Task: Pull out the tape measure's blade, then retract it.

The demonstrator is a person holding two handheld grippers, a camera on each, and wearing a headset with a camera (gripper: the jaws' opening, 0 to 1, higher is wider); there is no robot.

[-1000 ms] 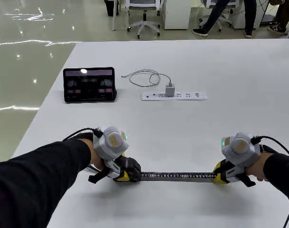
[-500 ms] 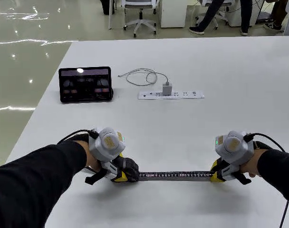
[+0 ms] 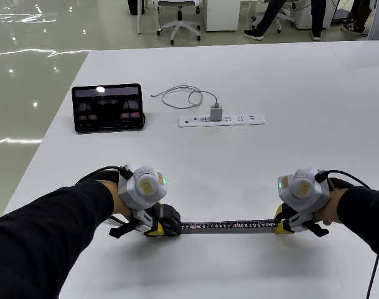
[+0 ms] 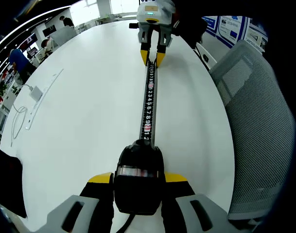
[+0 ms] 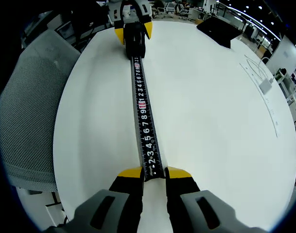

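Quick update: next to a second ago the whole head view has slid, but that's mostly the camera moving, not the stuff on the white workbench table (image 3: 251,174). What I think did change: the stretch of black steel blade with white numerals (image 3: 229,225) between the two grippers looks a touch shorter, even though the black tablet (image 3: 108,107) in the upper left reads slightly bigger. So my guess is the pull-out is done and the blade is starting back in. Small difference though, don't quote me.

The chunky black tape measure case (image 4: 139,177) sits bottom centre of the left gripper view, and the left gripper (image 3: 159,225) has its yellow-tipped fingers clamped on both sides of it. The right gripper (image 5: 155,172), lower right of the head view, has its fingers pinched together on the very tip of the blade. The blade lies flat on the table, low in the head view.

Readable stuff: the right gripper view shows 2 through 9, then a red-boxed 10. In the left gripper view there's a red box near the case that looks like 20. No brand legible; the case label is a blur.
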